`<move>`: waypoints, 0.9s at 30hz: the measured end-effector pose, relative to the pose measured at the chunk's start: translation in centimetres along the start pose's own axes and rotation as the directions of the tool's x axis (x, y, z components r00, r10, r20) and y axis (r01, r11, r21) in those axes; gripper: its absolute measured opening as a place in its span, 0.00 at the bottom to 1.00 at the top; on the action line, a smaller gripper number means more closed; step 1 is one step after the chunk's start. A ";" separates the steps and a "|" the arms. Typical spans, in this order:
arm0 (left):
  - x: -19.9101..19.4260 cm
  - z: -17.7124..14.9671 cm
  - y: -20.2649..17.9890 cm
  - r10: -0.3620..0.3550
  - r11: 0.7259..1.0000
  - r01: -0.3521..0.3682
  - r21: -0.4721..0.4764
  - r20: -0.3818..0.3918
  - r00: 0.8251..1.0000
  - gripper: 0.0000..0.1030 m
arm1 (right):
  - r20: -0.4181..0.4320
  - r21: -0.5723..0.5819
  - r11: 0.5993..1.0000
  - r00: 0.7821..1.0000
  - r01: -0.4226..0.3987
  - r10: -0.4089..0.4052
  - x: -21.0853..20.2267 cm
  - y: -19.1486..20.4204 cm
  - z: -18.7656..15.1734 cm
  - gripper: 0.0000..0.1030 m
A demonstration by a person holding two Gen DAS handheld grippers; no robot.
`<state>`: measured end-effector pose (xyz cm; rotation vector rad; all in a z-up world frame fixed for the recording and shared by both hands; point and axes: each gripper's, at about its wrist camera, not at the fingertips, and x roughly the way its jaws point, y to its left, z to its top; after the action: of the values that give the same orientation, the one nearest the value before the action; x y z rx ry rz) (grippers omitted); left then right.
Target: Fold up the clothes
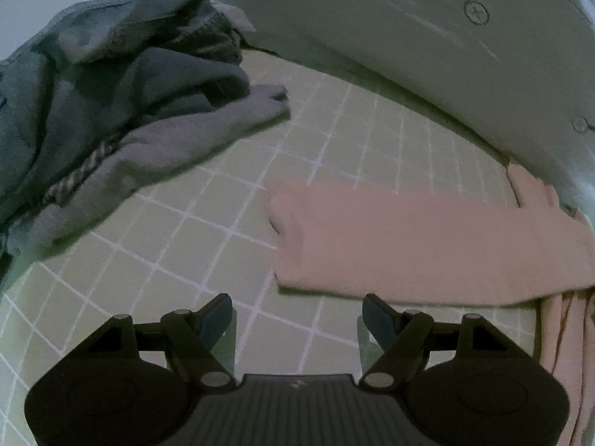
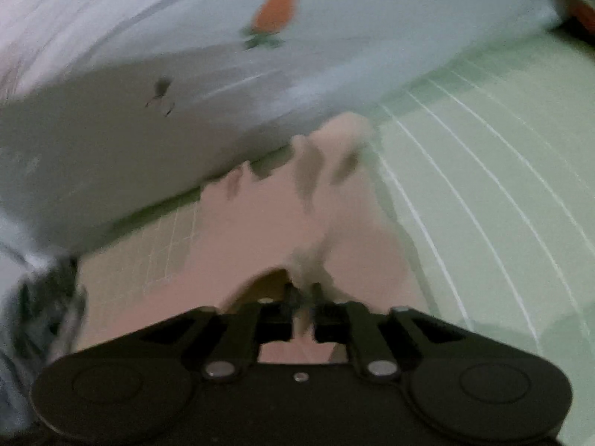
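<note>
A pink garment (image 1: 427,241) lies folded on the green gridded mat (image 1: 334,130), ahead and right of my left gripper (image 1: 297,310), which is open and empty just above the mat. In the right wrist view my right gripper (image 2: 303,297) is shut on a bunched fold of the same pink garment (image 2: 260,223) and holds it up off the mat; the view is motion-blurred. The rest of the cloth hangs and spreads ahead of the fingers.
A heap of grey and dark clothes (image 1: 111,111) lies at the mat's far left. A pale bedsheet-like wall (image 1: 409,37) borders the far edge; in the right wrist view it (image 2: 186,74) carries a strawberry print (image 2: 277,5). Green mat (image 2: 483,186) extends right.
</note>
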<state>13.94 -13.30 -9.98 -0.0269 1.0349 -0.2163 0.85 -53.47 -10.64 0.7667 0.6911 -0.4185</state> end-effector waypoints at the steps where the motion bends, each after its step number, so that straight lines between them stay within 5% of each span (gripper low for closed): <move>1: 0.1 0.2 0.1 0.004 1.000 -0.004 -0.004 0.004 1.000 0.76 | 0.019 0.038 0.999 1.000 -0.017 0.016 -0.9 -0.4 0.1 0.35; 5: 0.9 1.2 0.7 0.018 1.000 -0.018 -0.013 0.000 1.000 0.76 | 0.075 -0.040 0.994 0.992 0.100 -0.097 -3.5 -0.3 -0.5 0.44; 9: 1.6 2.2 0.9 0.021 1.000 -0.021 -0.016 0.003 1.000 0.76 | 0.083 -0.298 0.889 0.938 0.346 -0.337 -2.8 0.8 -3.1 0.56; 11: 1.8 2.6 0.8 0.014 1.000 -0.014 -0.009 0.008 1.000 0.76 | 0.082 -0.316 0.863 0.917 0.395 -0.390 -3.1 0.9 -4.4 0.60; 13: 2.3 2.7 0.7 0.009 1.000 -0.009 -0.004 0.004 1.000 0.76 | 0.066 -0.281 0.880 0.922 0.384 -0.381 -3.6 0.7 -4.9 0.73; 16: 2.9 2.6 0.2 0.007 1.000 -0.008 0.009 0.020 1.000 0.75 | 0.036 -0.245 0.887 0.917 0.393 -0.396 -3.8 0.4 -5.4 0.74; 19: 3.0 2.5 -0.5 -0.008 0.999 0.006 0.050 0.049 0.999 0.55 | 0.027 -0.252 0.862 0.893 0.440 -0.448 -4.0 0.1 -5.5 0.74; 21: 3.1 2.6 -1.0 -0.031 0.997 0.027 0.069 0.060 0.998 0.33 | 0.027 -0.235 0.863 0.890 0.448 -0.455 -4.3 0.0 -5.2 0.74; 22: 3.2 2.7 -1.1 -0.042 0.997 0.038 0.067 0.059 0.997 0.15 | 0.030 -0.223 0.865 0.891 0.448 -0.454 -4.5 -0.1 -5.0 0.74; 27: 2.7 3.4 -2.3 -0.139 0.988 0.133 0.082 0.078 0.987 0.05 | 0.064 -0.205 0.863 0.886 0.462 -0.460 -5.6 -0.5 -4.2 0.74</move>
<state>17.80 -16.35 -10.23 -0.0372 0.9418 -0.3757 -5.07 -50.09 -9.15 0.3840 0.8958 -0.7713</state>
